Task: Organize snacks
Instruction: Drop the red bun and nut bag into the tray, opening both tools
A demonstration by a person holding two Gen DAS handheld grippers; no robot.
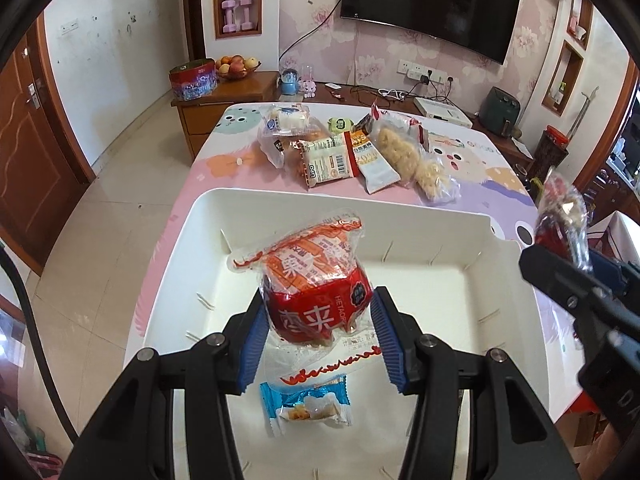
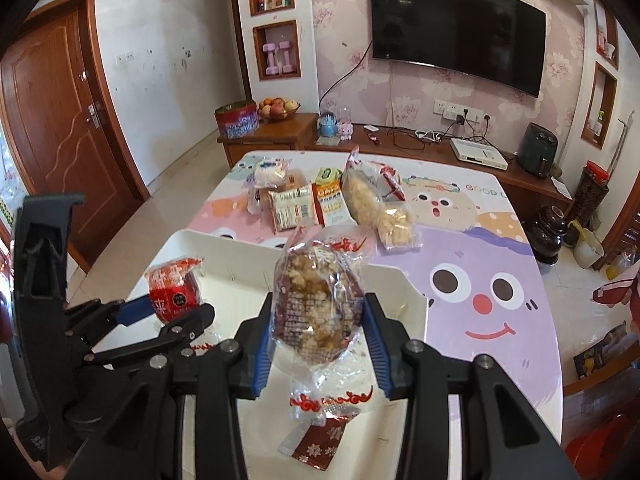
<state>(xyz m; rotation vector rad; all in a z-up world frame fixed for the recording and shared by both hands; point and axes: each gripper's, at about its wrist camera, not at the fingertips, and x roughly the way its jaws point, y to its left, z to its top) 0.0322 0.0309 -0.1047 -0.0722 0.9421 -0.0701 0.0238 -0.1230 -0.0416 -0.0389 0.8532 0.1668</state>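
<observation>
Over the white bin (image 1: 240, 216), the left gripper (image 1: 318, 332) pinches a red snack (image 1: 316, 296) and the right gripper (image 2: 316, 332) pinches a clear nut snack (image 2: 316, 300).

A wall-mounted television (image 2: 456, 24) on pink floral wallpaper (image 2: 344, 12); below it a long wooden cabinet (image 2: 408, 148); far left of it a brown door (image 2: 60, 120); pale tiled floor (image 2: 168, 184).

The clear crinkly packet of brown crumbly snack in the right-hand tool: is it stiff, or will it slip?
The clear crinkly packet of brown crumbly snack probably stays floppy: its sealed end droops below the right gripper. The glossy film looks slippery, so it might slide. The lumpy filling seems crumbly and may crush if squeezed harder.
</observation>
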